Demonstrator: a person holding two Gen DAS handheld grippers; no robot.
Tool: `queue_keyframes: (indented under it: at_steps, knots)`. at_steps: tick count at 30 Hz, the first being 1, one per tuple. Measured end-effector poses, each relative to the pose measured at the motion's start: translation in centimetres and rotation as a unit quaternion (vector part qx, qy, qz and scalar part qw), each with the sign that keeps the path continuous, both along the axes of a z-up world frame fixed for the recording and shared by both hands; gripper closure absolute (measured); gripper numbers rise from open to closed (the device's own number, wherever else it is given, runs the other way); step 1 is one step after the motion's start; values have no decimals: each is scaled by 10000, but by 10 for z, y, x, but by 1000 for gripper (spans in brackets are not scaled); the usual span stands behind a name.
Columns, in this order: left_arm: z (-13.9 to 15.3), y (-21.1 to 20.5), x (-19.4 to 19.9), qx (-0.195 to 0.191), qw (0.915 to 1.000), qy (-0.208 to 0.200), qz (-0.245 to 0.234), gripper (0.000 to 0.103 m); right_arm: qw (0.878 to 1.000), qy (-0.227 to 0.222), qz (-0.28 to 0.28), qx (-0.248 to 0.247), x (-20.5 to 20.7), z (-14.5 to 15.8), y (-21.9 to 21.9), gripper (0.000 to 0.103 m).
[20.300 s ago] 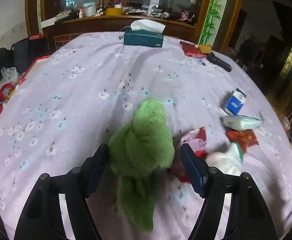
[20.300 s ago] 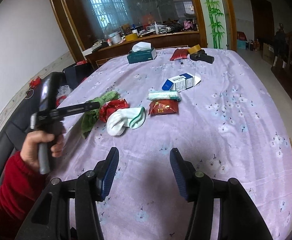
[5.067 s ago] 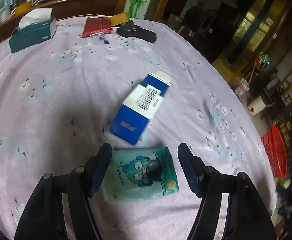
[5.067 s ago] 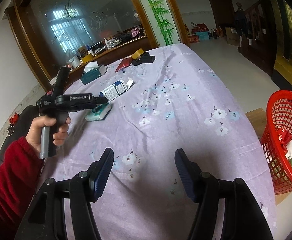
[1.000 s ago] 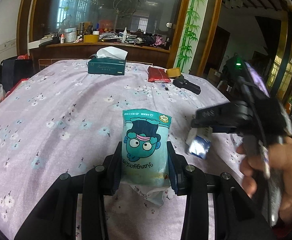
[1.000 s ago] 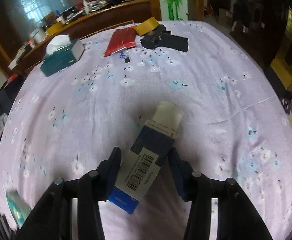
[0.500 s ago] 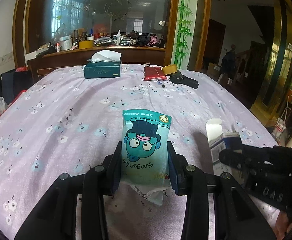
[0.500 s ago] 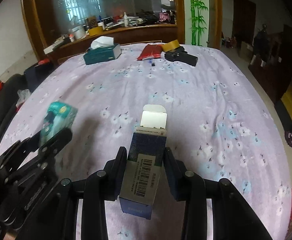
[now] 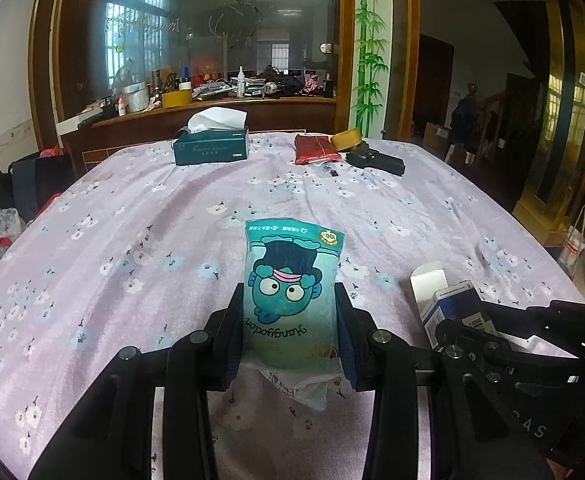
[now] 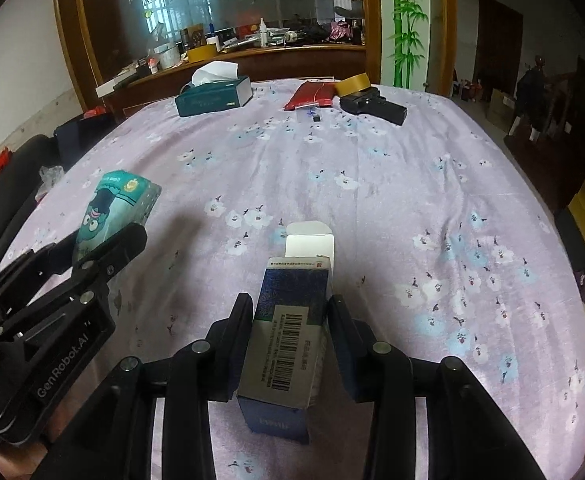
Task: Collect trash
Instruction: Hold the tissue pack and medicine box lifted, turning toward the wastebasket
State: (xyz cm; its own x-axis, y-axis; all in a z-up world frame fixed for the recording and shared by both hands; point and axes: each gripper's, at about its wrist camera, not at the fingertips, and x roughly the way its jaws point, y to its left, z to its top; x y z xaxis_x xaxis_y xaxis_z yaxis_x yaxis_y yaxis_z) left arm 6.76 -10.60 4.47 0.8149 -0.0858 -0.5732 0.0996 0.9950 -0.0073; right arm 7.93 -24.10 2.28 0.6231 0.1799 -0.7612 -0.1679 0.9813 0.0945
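The right tongs (image 10: 290, 334) clamp a blue carton (image 10: 288, 332), its white flap open. At left, the left tongs (image 10: 104, 240) grip a teal tissue pack (image 10: 118, 204) above the floral-clothed counter (image 10: 412, 184).

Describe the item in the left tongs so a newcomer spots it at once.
Start at the purple floral tablecloth; above its near edge the left tongs are shut on a teal tissue pack. Unlike the blue carton beside it, it is soft plastic printed with a goggle-eyed cartoon face.

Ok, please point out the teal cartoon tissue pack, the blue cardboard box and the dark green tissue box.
teal cartoon tissue pack (image 9: 290, 292): left wrist view, printed front.
blue cardboard box (image 10: 288, 328): right wrist view, barcode face.
dark green tissue box (image 9: 211, 151): left wrist view, front side.
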Motion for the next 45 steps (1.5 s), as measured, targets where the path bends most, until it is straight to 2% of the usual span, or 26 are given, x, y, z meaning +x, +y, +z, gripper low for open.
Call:
queue_keyframes:
  at_steps: [12,18,25,28,45]
  knots:
    - [0,-1,-1,57,10000,-18,36,65,9997,-156,142,-140,-6,-5,-1,60]
    - [1,0,-2,91,9999,-45,38,65,9987,-264,217,-374,-11,-5,2,62]
    - [1,0,-4,136,9999,-88,45,65,9975,-580,63,-407,-16,4,-3,63]
    - [2,-1,-4,170,9998,-110,24,65,9956,-737,-75,-570,-18,8,-4,63]
    - [2,-5,-5,239,9996,-167,-27,65,9929,-901,-242,-733,-17,12,-7,63]
